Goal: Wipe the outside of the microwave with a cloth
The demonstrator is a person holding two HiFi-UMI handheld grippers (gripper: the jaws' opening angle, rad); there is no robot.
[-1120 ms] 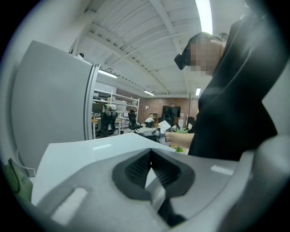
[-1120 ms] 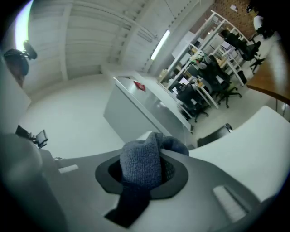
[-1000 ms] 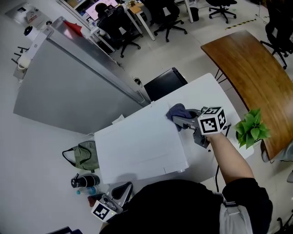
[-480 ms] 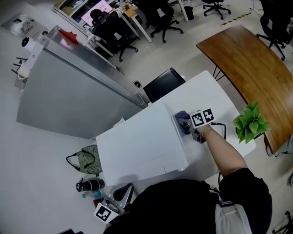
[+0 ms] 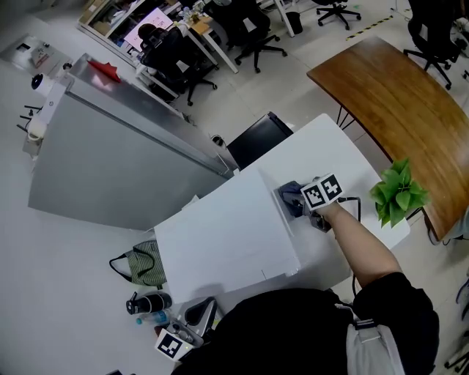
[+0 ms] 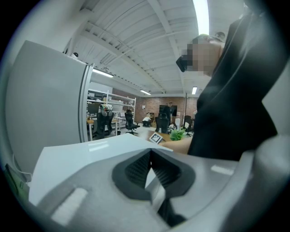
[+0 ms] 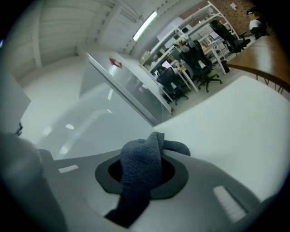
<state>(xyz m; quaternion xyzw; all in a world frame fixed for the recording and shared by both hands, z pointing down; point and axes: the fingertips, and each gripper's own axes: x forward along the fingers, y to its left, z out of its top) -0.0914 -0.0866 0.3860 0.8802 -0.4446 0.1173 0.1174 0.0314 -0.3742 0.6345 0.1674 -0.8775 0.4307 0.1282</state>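
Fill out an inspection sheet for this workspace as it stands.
Surface: white rectangular table, carrying the microwave.
Job's things: white box-shaped microwave; dark blue cloth held at its right side.
Clutter: green leafy plant at the table's right edge; green bag and dark bottle on the floor.
Grippers: right claw shut on the cloth; left claw shut, empty, low beside the person.
Cables: black cable on the table by the right claw.
Surroundings: brown wooden table, grey partition, black office chairs.
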